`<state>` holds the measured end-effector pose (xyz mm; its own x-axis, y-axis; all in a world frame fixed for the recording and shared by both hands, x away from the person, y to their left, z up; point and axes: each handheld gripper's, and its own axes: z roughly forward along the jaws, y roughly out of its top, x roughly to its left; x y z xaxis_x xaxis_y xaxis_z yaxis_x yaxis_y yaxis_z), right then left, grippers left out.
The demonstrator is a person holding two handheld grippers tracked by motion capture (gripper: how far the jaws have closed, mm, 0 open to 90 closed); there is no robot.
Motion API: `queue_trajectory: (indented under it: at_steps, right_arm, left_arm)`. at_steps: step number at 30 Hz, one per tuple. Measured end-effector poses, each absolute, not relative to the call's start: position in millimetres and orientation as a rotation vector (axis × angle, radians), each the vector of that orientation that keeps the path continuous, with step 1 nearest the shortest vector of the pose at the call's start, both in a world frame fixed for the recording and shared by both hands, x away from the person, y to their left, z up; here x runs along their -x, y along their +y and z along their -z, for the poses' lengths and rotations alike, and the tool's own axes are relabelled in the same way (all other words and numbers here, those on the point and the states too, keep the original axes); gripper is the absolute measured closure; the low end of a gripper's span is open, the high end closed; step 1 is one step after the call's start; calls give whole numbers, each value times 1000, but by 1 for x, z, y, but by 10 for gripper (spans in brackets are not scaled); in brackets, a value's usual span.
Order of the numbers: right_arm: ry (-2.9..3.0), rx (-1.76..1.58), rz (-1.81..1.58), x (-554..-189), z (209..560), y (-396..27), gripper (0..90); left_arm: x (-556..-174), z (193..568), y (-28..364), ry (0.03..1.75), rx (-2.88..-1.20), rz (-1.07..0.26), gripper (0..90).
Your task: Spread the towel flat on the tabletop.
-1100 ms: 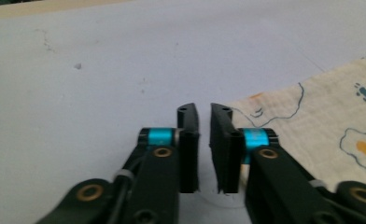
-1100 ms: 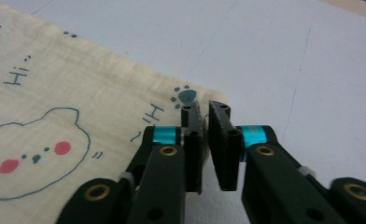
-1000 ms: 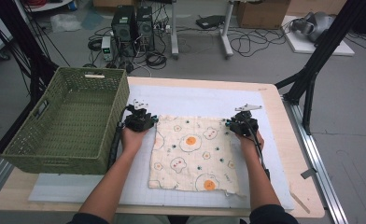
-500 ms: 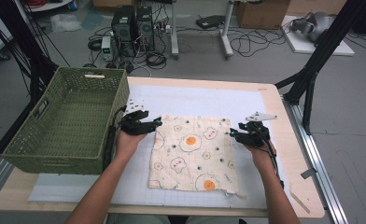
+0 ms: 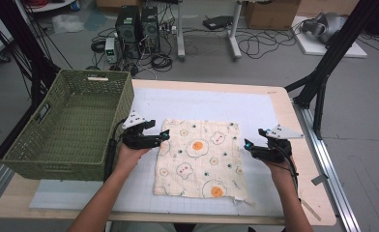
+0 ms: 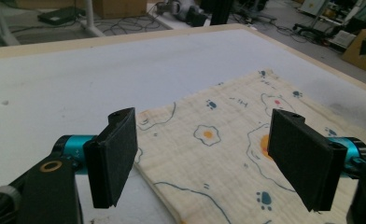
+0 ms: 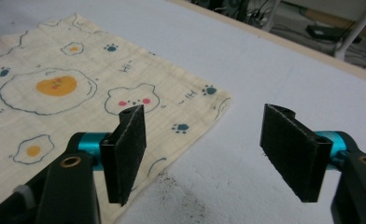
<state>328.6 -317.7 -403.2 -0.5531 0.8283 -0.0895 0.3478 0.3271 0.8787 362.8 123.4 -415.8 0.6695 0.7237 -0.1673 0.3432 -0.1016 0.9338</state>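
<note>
High view: cloth (image 5: 199, 159) flat between open tongs.

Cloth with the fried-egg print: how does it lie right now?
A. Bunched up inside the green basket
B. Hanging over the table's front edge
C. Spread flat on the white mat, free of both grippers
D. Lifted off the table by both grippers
C. The cloth lies flat on the white mat, with the left gripper and right gripper open beside its edges, nothing between their jaws.
</note>
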Motion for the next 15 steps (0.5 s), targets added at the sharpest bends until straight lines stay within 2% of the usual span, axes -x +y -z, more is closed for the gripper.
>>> queue_trajectory:
  at_steps: [3, 5, 6, 15]
  right_arm:
    - [2053, -1032, -1217, -325, 402, -316, 225]
    - [2045, -1054, -1210, -324, 403, -314, 111]
    - [2035, -1076, -1201, -324, 403, -313, 94]
    - [2024, -1101, -1226, -325, 404, -315, 94]
  left_arm:
    - [-360, 415, 124, 828, -1705, -424, 257]
    - [-359, 416, 122, 789, -1721, -469, 270]
    - [-359, 417, 122, 774, -1730, -482, 271]
    - [-359, 417, 123, 807, -1682, -385, 207]
